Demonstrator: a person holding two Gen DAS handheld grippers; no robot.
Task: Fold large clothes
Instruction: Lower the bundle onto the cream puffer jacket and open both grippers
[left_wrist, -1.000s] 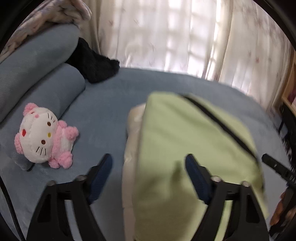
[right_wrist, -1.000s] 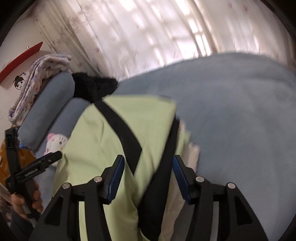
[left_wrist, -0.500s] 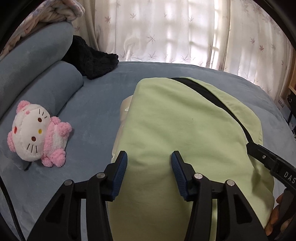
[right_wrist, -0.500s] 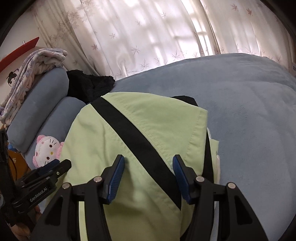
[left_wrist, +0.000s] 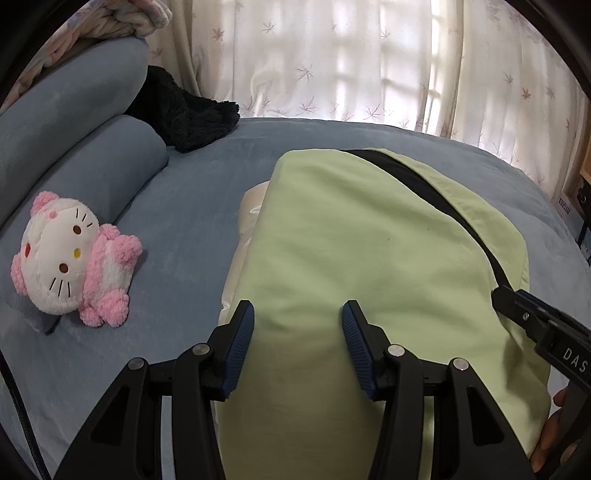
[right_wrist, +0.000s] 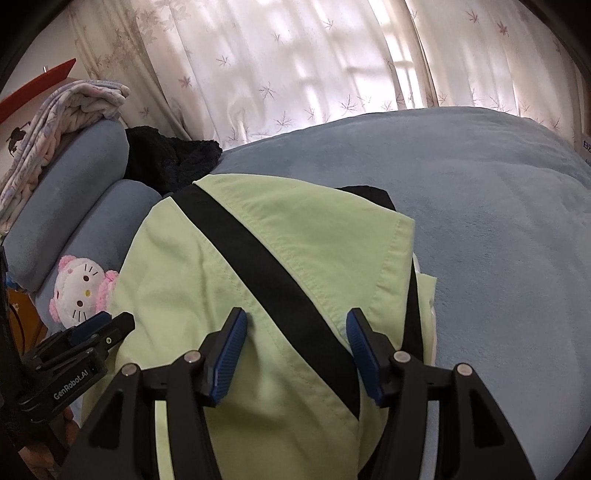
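Note:
A light green garment (left_wrist: 362, 266) with a black stripe (left_wrist: 424, 188) and a cream lining lies folded on the blue bed (left_wrist: 192, 206). It also shows in the right wrist view (right_wrist: 280, 273), with the black stripe (right_wrist: 266, 266) running diagonally. My left gripper (left_wrist: 297, 314) is open, its jaws over the near left part of the garment, holding nothing. My right gripper (right_wrist: 295, 321) is open over the near right part, astride the stripe, holding nothing. The right gripper shows at the right edge of the left wrist view (left_wrist: 532, 314); the left gripper shows at the lower left of the right wrist view (right_wrist: 96, 332).
A pink and white plush cat (left_wrist: 70, 258) lies on the bed to the left. Blue bolster pillows (left_wrist: 81, 173) and a black fluffy item (left_wrist: 184, 114) sit at the head. Curtains (left_wrist: 351, 62) hang behind. A patterned quilt (right_wrist: 59, 110) tops the pillows.
The garment has come down and now lies flat and folded on the bed. The left gripper's jaws narrowed from wide open. Both grippers stand over its near edge.

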